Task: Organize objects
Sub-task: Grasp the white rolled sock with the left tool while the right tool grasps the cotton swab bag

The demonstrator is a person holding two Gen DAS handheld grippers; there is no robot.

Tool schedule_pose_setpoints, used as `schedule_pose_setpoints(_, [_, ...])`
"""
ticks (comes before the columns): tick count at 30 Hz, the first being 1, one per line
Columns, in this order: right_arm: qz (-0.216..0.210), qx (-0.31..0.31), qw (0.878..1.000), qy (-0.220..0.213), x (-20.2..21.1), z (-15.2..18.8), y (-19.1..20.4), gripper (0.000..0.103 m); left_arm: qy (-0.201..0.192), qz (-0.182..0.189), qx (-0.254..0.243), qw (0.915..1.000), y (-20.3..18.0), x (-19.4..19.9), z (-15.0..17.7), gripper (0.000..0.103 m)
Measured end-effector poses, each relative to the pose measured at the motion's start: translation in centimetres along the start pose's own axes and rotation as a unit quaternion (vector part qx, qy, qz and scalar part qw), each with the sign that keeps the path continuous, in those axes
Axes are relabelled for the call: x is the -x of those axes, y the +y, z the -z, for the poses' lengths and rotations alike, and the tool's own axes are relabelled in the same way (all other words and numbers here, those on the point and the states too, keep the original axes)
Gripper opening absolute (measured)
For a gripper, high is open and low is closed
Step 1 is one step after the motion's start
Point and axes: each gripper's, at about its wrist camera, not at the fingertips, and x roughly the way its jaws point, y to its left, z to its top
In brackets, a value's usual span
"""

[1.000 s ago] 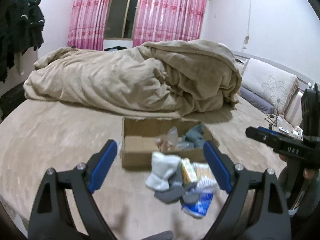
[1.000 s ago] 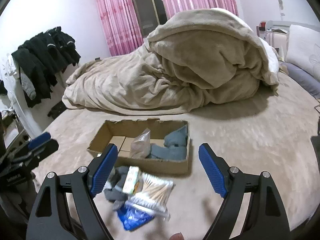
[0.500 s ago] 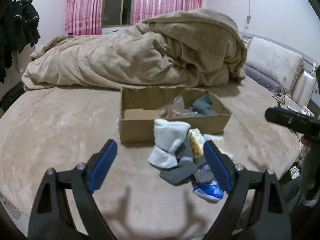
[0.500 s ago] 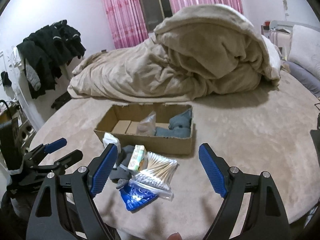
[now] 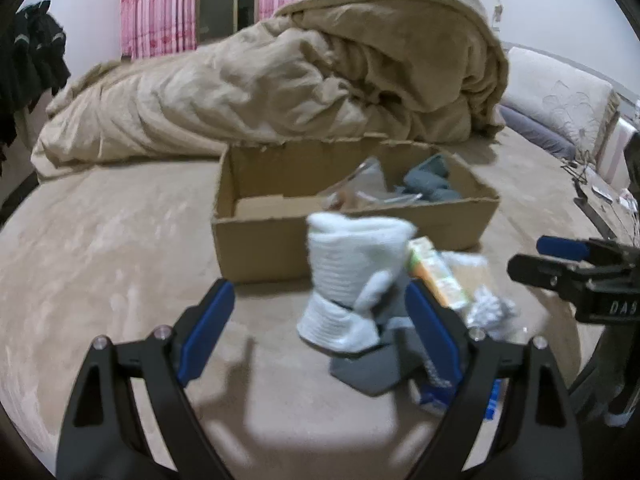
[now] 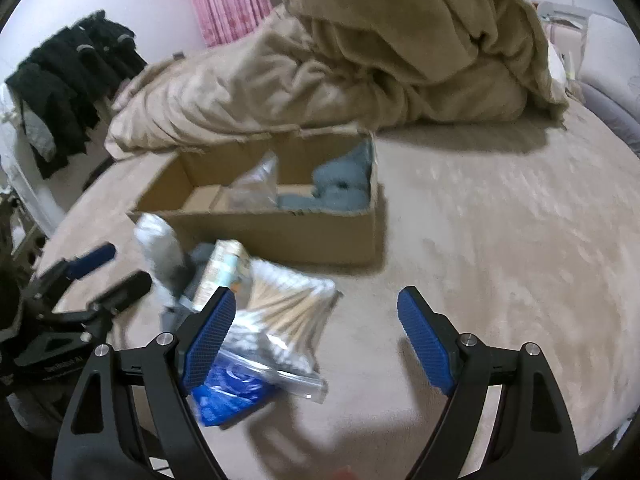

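Note:
An open cardboard box [image 5: 256, 236] [image 6: 320, 236] sits on the beige bed and holds a clear plastic bag [image 6: 256, 184] and blue-grey cloth [image 6: 344, 188]. In front of it lies a pile: a white rolled sock [image 5: 352, 272] [image 6: 156, 236], grey socks [image 5: 368, 368], a small yellow-green packet [image 5: 436, 272] [image 6: 220, 272], a bag of cotton swabs [image 6: 288, 312] and a blue packet [image 6: 232, 392]. My left gripper [image 5: 320, 332] is open, its fingers either side of the white sock. My right gripper [image 6: 316, 336] is open just right of the swab bag.
A crumpled beige duvet [image 5: 320, 72] fills the bed behind the box. Pillows [image 5: 560, 100] lie at the right. Dark clothes [image 6: 60, 80] hang at the left wall. Pink curtains [image 5: 160, 8] hang at the back. The bed edge curves near the pile.
Both grippers have moved forward and down toward the pile, which now looms larger. Both stay open. The objects have not moved.

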Motion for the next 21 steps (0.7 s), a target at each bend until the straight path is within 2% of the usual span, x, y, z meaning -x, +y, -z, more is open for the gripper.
schedule_pose_setpoints(4, [-0.012, -0.013, 1.0, 0.02, -1.9, 0.1, -0.2, 0.086, 0.014, 0.003, 0.013, 0.9998, 0.7, -1.6, 0.0, 0.077])
schedule_pose_setpoints(9, [-0.045, -0.039, 0.997, 0.054, -4.3, 0.2, 0.0, 0.086, 0.028, 0.022, 0.022, 0.9991, 0.6, -2.6, 0.2, 0.058])
schedule_pose_setpoints(13, [-0.065, -0.052, 0.994, 0.071, -5.2, 0.4, 0.1, 0.086, 0.021, 0.022, 0.012, 0.9995, 0.0, -2.5, 0.6, 0.049])
schedule_pose_setpoints(14, [-0.067, -0.053, 0.994, 0.074, -5.4, 0.5, 0.2, 0.086, 0.019, 0.024, 0.011, 0.9995, -0.1, -2.3, 0.6, 0.044])
schedule_pose_setpoints(15, [-0.065, -0.052, 0.994, 0.07, -5.2, 0.6, 0.3, 0.083, 0.016, 0.024, 0.009, 0.9995, -0.2, -2.1, 0.6, 0.041])
schedule_pose_setpoints(16, [-0.071, -0.051, 0.994, 0.064, -5.0, 0.6, 0.4, 0.066, 0.014, 0.023, 0.008, 0.9996, -0.2, -1.9, 0.7, 0.041])
schedule_pose_setpoints(17, [-0.082, -0.05, 0.994, 0.061, -4.7, 0.6, 0.5, 0.056, 0.01, 0.022, 0.009, 0.9997, -0.1, -1.7, 0.7, 0.04])
schedule_pose_setpoints(19, [-0.065, -0.038, 0.996, 0.054, -4.2, 0.6, 0.8, 0.047, 0.001, 0.025, 0.013, 0.9996, 0.1, -1.0, 0.9, 0.038])
schedule_pose_setpoints(21, [-0.058, -0.036, 0.997, 0.048, -3.7, 0.8, 0.8, 0.045, -0.007, 0.027, 0.019, 0.9994, 0.5, -0.4, 0.8, 0.034])
